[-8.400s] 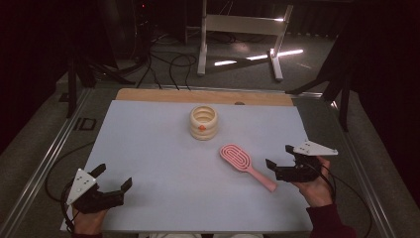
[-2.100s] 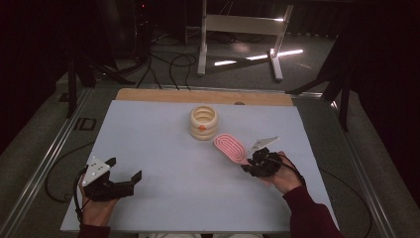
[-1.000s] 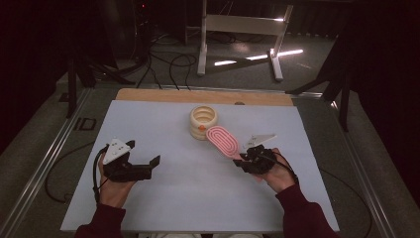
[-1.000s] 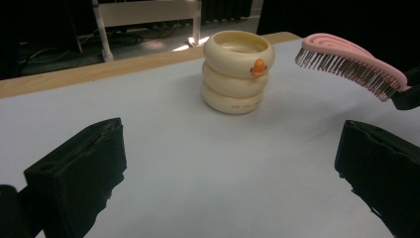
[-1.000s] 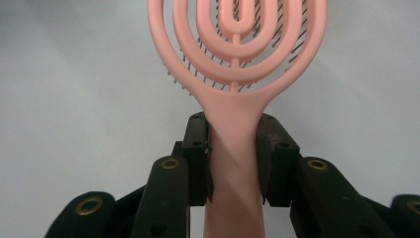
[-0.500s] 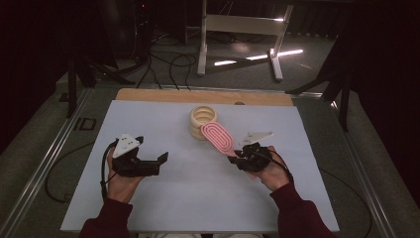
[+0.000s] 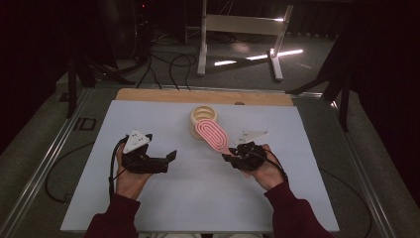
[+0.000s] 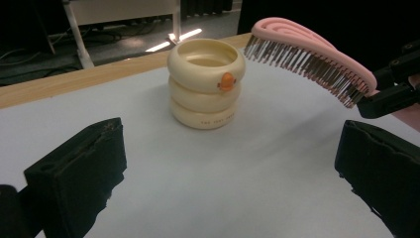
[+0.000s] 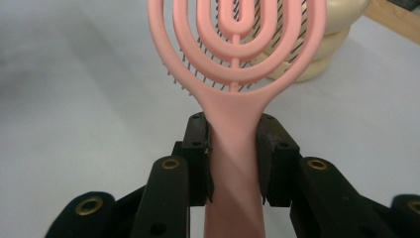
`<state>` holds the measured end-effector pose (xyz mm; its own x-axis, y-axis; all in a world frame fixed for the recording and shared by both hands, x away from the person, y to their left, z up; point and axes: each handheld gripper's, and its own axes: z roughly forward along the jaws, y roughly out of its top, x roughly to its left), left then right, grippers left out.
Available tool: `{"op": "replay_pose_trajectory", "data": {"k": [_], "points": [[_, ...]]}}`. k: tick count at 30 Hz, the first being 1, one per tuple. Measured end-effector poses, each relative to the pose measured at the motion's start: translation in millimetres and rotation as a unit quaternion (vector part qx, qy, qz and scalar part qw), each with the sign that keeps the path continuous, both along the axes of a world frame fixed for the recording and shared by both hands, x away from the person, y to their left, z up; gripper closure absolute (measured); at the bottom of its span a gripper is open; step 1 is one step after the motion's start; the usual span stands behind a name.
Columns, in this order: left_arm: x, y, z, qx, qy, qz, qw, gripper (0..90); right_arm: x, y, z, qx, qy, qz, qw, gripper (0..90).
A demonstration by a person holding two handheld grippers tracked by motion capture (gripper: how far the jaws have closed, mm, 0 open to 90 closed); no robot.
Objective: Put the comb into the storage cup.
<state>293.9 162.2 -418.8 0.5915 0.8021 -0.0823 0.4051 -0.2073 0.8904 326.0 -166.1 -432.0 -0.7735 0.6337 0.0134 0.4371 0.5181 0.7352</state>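
A pink hairbrush [image 7: 212,135] hangs in the air, its handle clamped in my right gripper [image 7: 229,156], bristles down, its head over the near side of a cream ringed cup [image 7: 203,118]. In the right gripper view both pads press the brush handle [image 9: 233,148], and the cup [image 9: 317,54] lies behind the brush head. The left gripper view looks at the cup [image 8: 206,82] with its orange spot and the brush [image 8: 307,62] slanting in from the right. My left gripper [image 7: 170,159] stands open left of centre, its pads [image 8: 79,173] wide apart with nothing between them.
The white mat [image 7: 148,124] covers the table, with a wooden strip [image 7: 148,94] along its far edge. Beyond the table are cables and a white stand [image 7: 237,29] on the floor. Metal rails [image 7: 44,163] run along both table sides.
My left gripper has moved right and a little farther from the person, towards the cup. The right gripper has carried the brush slightly left, over the cup's near rim.
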Motion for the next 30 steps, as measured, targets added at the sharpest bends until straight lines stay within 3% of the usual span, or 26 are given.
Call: {"op": "replay_pose_trajectory", "data": {"k": [14,30], "points": [[8.5,-19.9,4.9,0.002,0.008,-0.006,0.9999,0.3,-1.9,16.4,-0.6,0.003,-0.015,0.008,0.9998,69.7],[14.9,-39.3,8.8,-0.011,0.015,-0.014,0.9997,0.3,-4.2,29.7,-0.6,0.015,-0.027,0.011,0.9995,69.7]]}}
